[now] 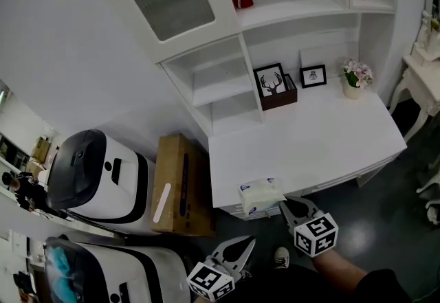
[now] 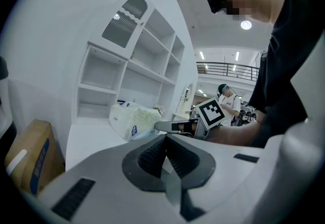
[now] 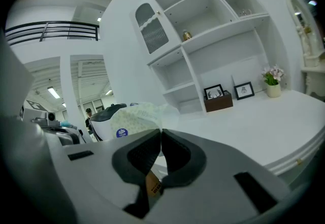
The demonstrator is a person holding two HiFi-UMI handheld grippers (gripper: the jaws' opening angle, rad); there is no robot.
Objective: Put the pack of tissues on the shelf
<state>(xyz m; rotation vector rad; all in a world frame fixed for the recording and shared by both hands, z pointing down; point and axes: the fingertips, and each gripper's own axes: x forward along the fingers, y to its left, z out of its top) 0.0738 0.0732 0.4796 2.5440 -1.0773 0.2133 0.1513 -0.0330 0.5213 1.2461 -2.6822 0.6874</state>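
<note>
Seems to pinch the pack of tissues [image 1: 261, 193] by a wrapper corner at the desk [image 1: 323, 137] front edge with the right hand-held gripper [image 1: 285, 205], jaws together; left hand-held gripper [image 1: 247, 243] closed on nothing. Risks film slipping, pack falling short of the shelf [image 1: 302, 9].

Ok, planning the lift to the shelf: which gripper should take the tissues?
Right. The right gripper is shut on the edge of the tissues; the left gripper hangs shut, off the desk.
</note>
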